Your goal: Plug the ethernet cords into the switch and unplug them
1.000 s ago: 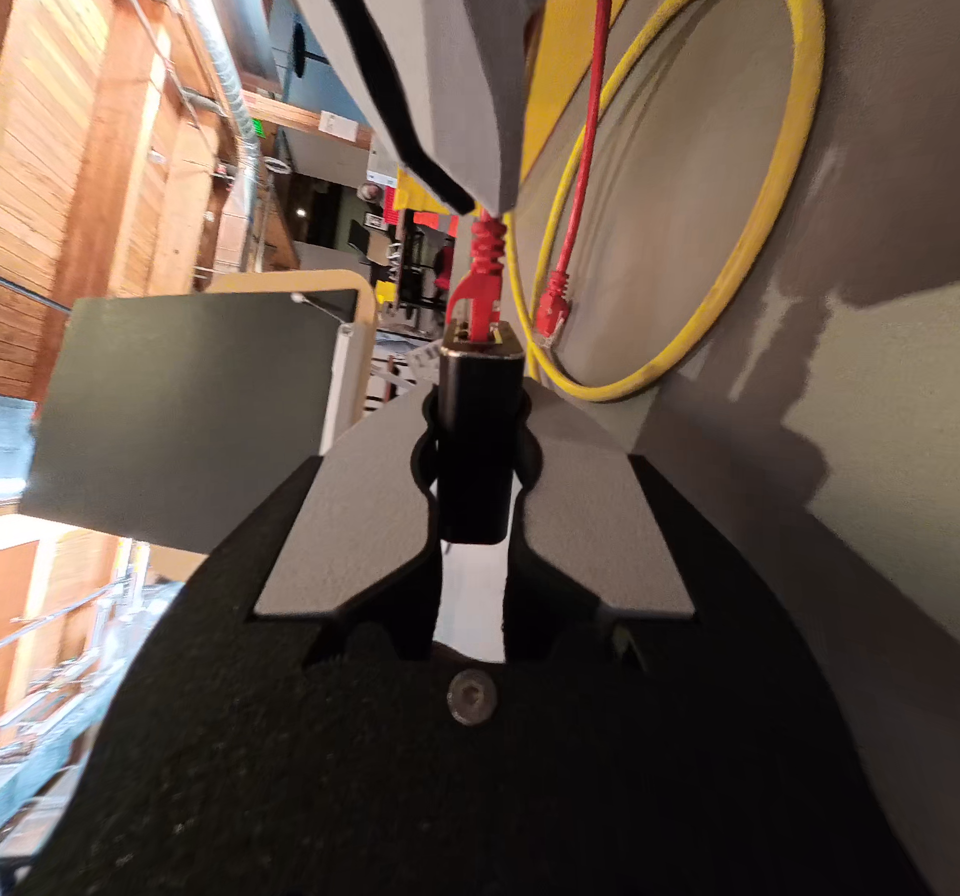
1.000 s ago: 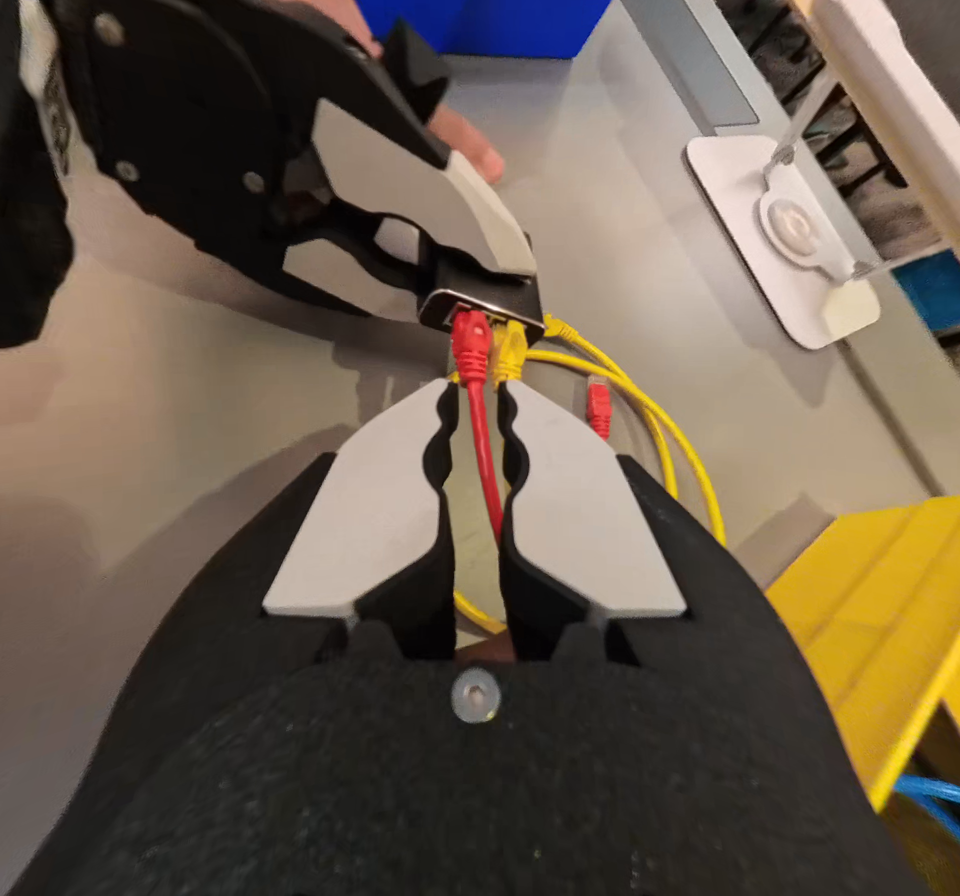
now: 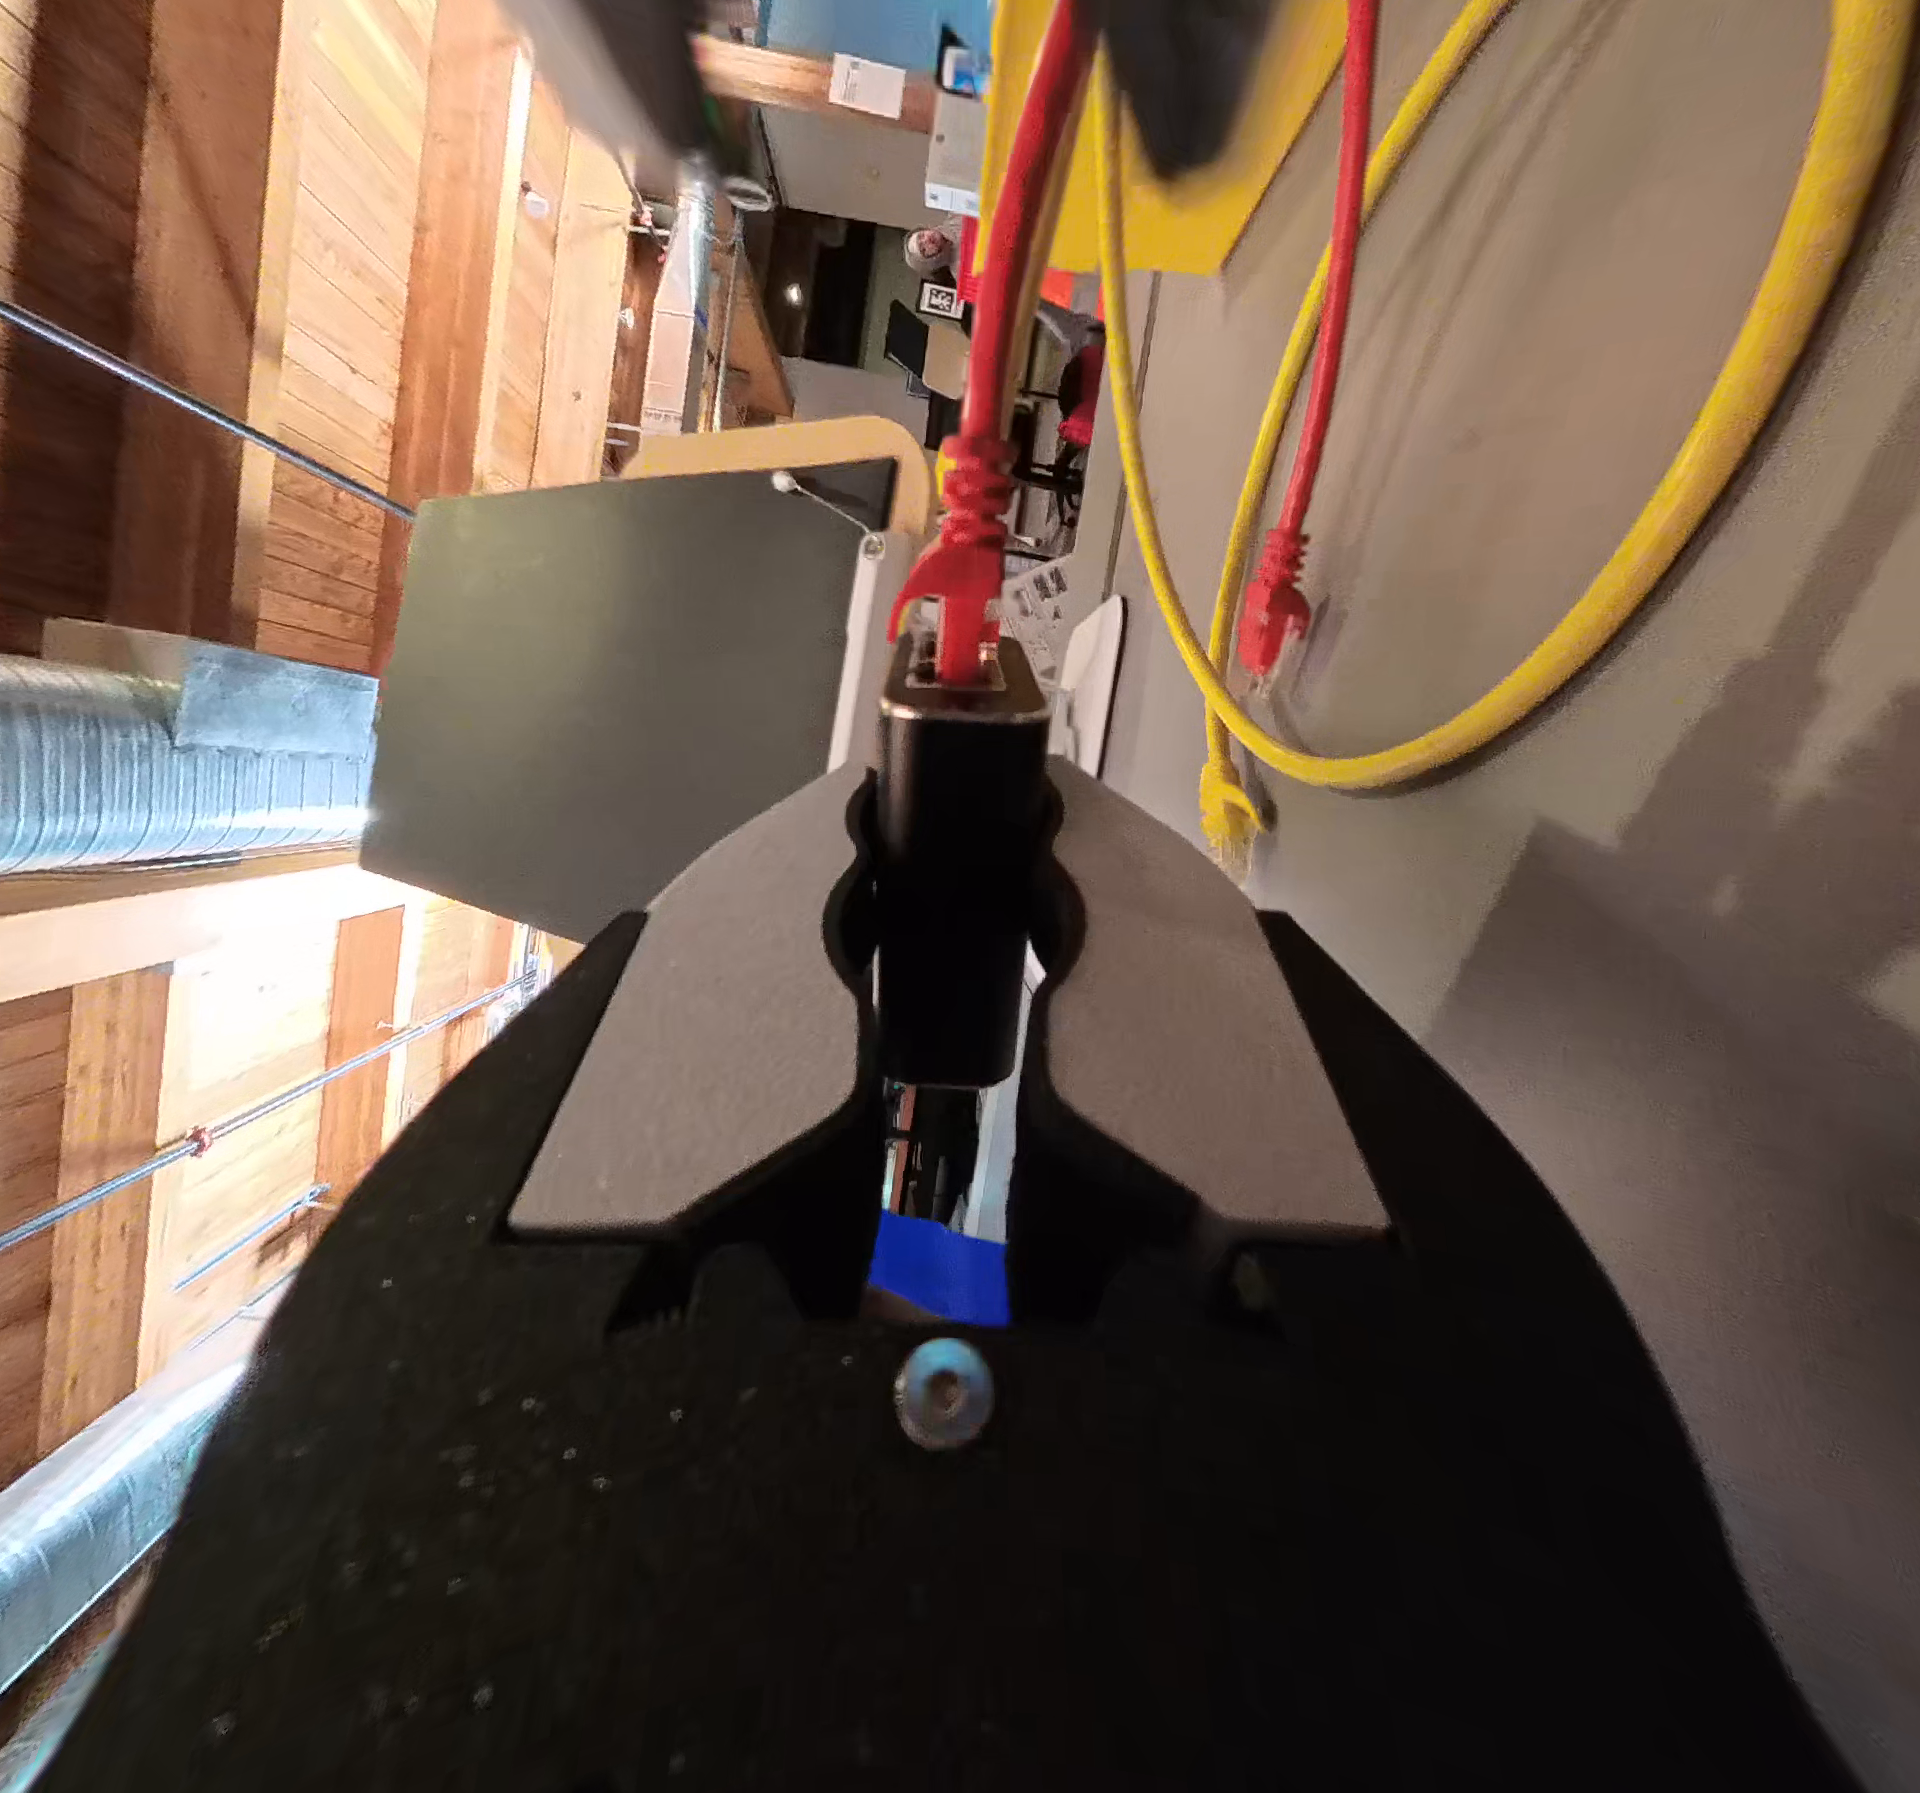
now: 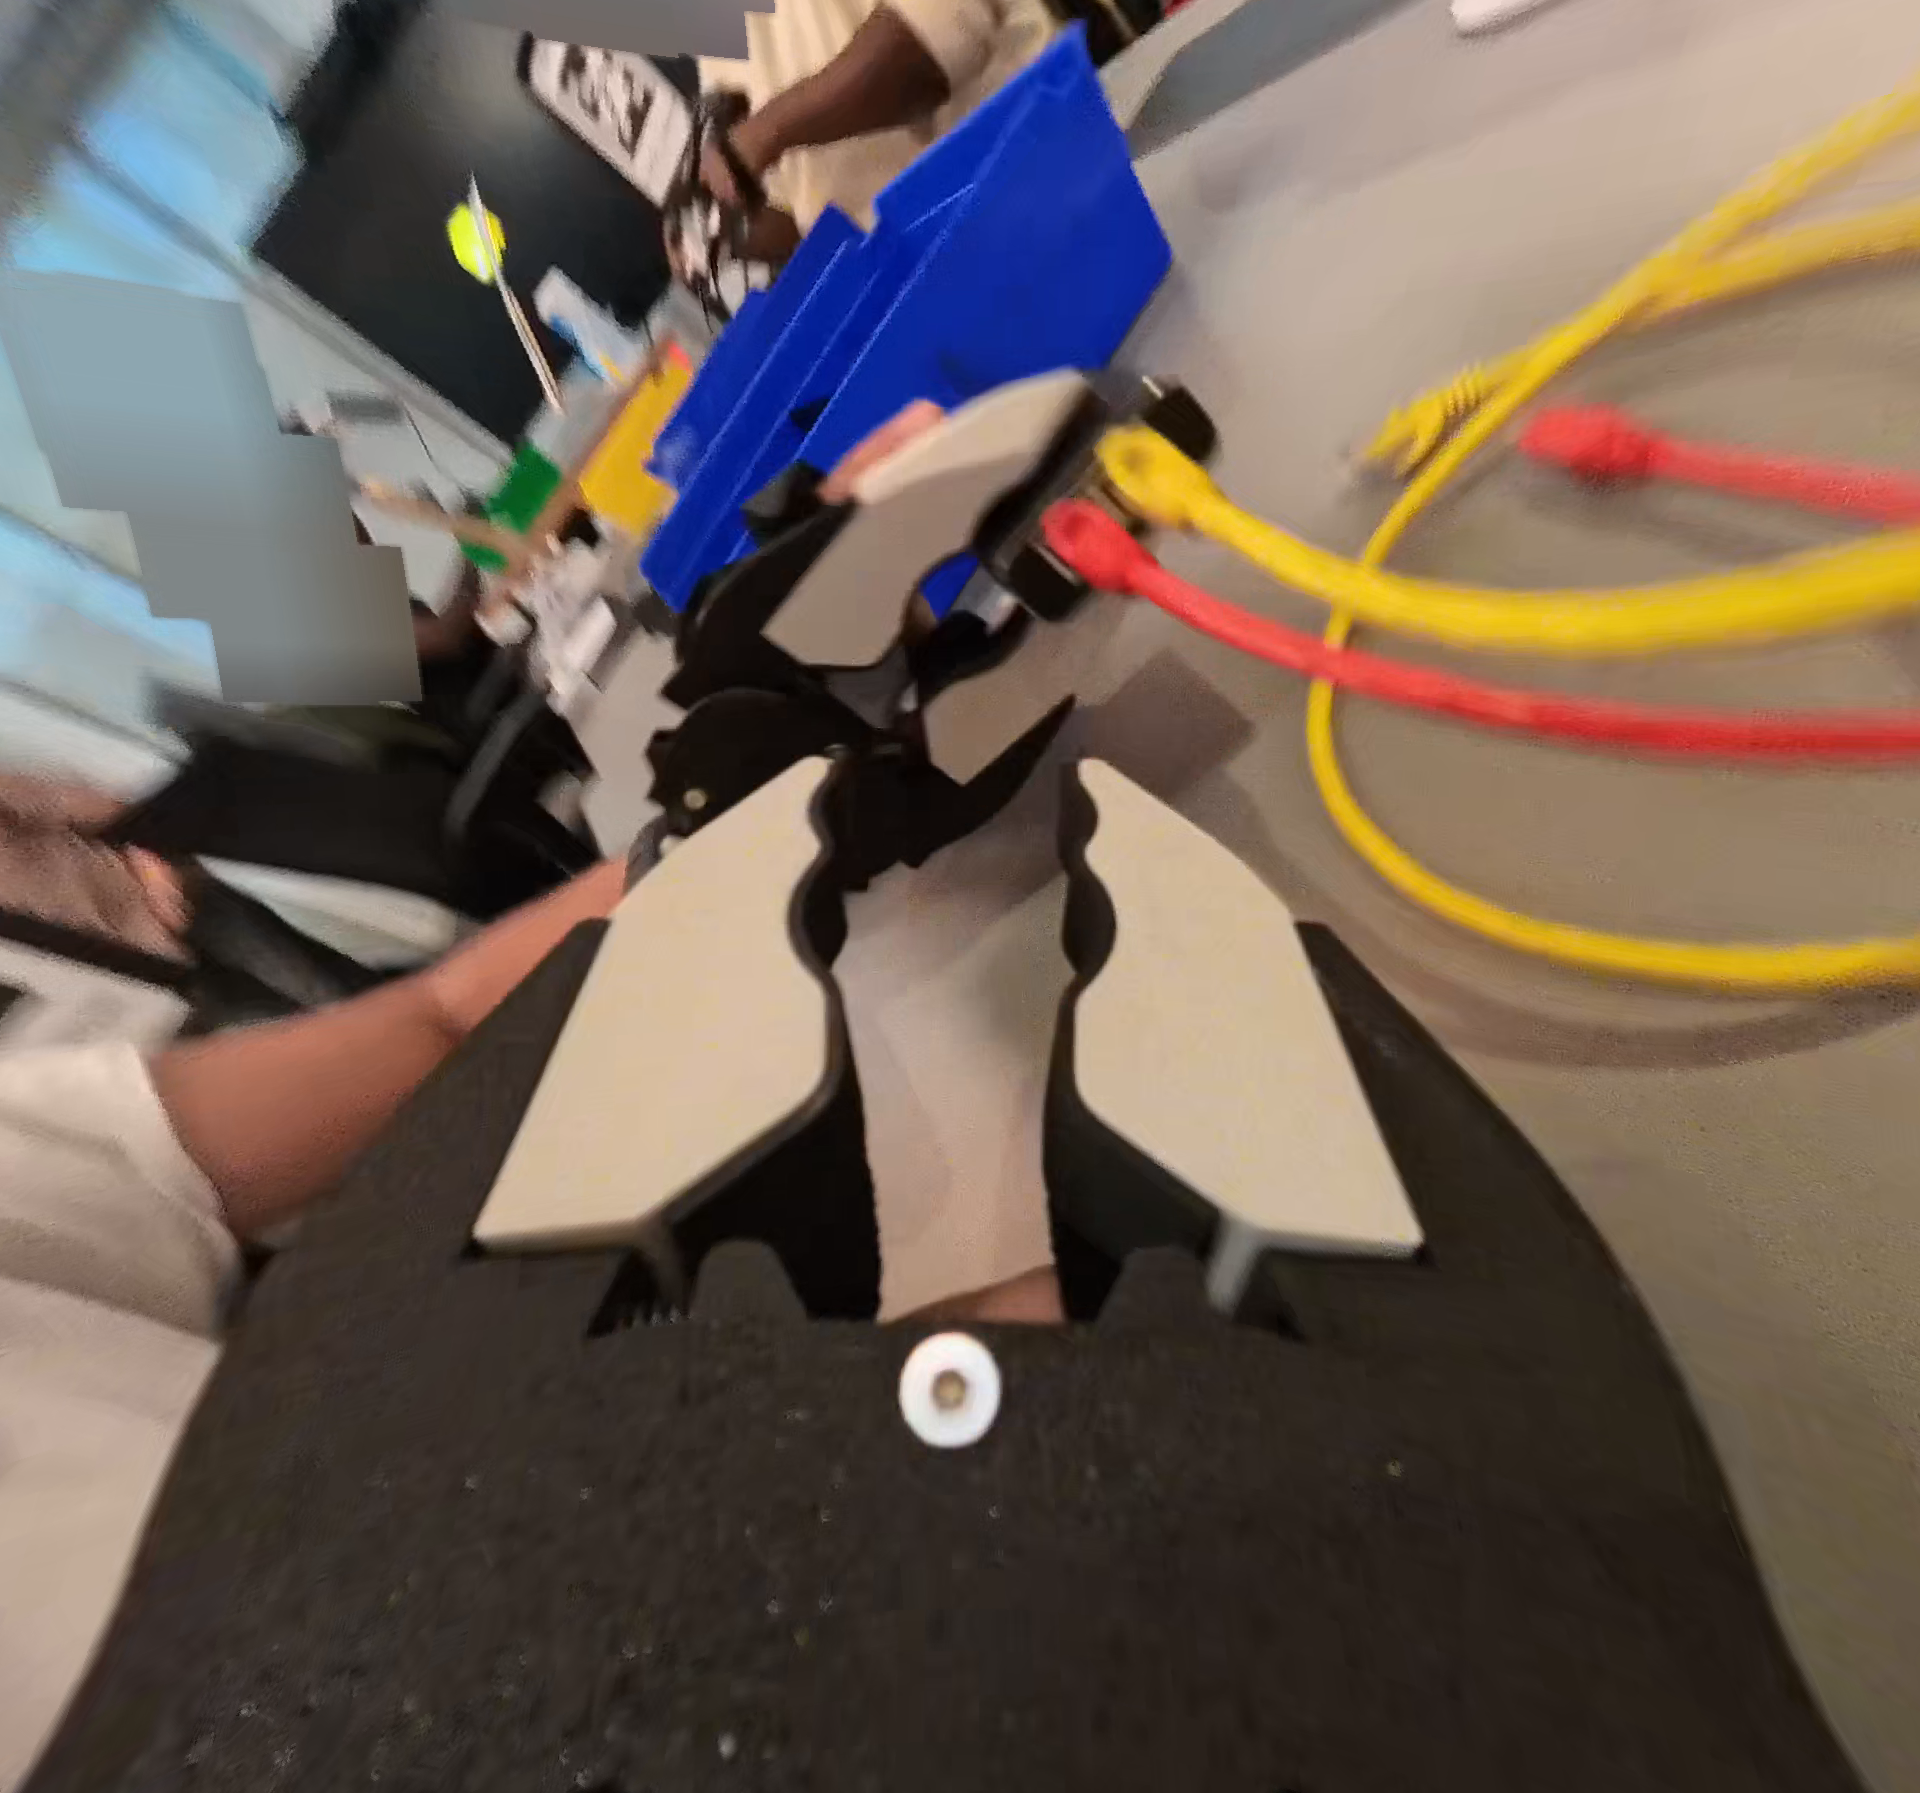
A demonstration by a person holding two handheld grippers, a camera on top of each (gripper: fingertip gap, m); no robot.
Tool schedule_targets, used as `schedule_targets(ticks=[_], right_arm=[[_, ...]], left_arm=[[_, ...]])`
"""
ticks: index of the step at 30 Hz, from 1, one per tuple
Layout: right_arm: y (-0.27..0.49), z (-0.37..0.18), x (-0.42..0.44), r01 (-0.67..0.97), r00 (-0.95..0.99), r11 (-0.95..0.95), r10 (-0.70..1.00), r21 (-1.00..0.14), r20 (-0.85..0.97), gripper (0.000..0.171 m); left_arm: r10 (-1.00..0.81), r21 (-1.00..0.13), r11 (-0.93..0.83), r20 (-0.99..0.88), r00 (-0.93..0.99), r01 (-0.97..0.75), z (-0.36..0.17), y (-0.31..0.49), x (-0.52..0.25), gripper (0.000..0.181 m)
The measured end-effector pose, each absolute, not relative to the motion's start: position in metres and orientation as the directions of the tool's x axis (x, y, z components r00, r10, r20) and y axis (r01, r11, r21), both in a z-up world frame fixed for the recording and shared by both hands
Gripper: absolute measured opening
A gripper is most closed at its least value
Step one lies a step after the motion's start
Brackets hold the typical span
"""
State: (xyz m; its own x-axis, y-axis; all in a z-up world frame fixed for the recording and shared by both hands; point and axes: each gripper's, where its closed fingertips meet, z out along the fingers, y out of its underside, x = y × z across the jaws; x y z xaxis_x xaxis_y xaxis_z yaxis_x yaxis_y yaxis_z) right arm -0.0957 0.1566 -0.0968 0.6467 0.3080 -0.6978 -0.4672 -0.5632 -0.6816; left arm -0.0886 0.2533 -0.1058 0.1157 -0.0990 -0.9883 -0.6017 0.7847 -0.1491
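My left gripper (image 3: pixel 956 793) is shut on a small black switch (image 3: pixel 951 912) and holds it off the grey table (image 3: pixel 1621 964). A red ethernet cord (image 3: pixel 971 559) is plugged into its top. In the right wrist view the left gripper (image 4: pixel 935 517) holds the switch (image 4: pixel 1049 580) with a yellow plug (image 4: pixel 1153 481) and a red plug (image 4: pixel 1091 538) both seated in it. My right gripper (image 4: pixel 951 777) is open and empty, set back from the switch. A loose yellow plug (image 4: pixel 1423 413) and a loose red plug (image 4: pixel 1579 444) lie on the table.
A blue bin (image 4: pixel 914 320) stands just behind the switch. The cords' slack loops over the table (image 4: pixel 1610 1224) to the right. A dark monitor back (image 3: pixel 623 694) is beyond the switch. A person stands past the bin. My right fingertips sit around 10 cm from my left ones.
My right gripper has let go of the red cord, opened and pulled back from the switch. My left gripper still holds the switch with the cords plugged in.
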Motion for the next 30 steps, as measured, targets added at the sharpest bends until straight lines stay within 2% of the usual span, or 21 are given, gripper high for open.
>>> schedule_targets(ticks=[3,6,10,15,20,30], right_arm=[[0.169,-0.115,-0.104,-0.678,0.409,-0.573,0.226,-0.460,-0.884,0.047],[0.183,-0.109,-0.100,-0.765,0.248,-0.559,0.204,-0.321,-0.947,0.038],[0.190,-0.106,-0.084,-0.808,0.197,-0.523,0.197,-0.273,-0.960,0.025],[0.190,-0.108,-0.086,-0.798,0.180,-0.545,0.193,-0.258,-0.965,0.019],[0.193,-0.111,-0.087,-0.811,0.132,-0.544,0.187,-0.214,-0.974,0.016],[0.189,-0.120,-0.087,-0.797,0.154,-0.560,0.171,-0.225,-0.973,0.014]], left_arm=[[-0.079,-0.131,0.808,-0.990,0.116,-0.575,-0.105,0.240,-0.085,0.024],[-0.041,-0.092,0.827,-0.994,0.103,-0.554,-0.106,0.227,-0.081,0.024],[-0.038,-0.085,0.833,-0.995,0.096,-0.547,-0.107,0.221,-0.079,0.024],[-0.044,-0.086,0.824,-0.995,0.087,-0.560,-0.110,0.226,-0.080,0.024],[-0.039,-0.074,0.825,-0.996,0.075,-0.560,-0.112,0.225,-0.078,0.024],[-0.019,-0.043,0.819,-0.999,0.048,-0.573,-0.118,0.223,-0.075,0.024]])
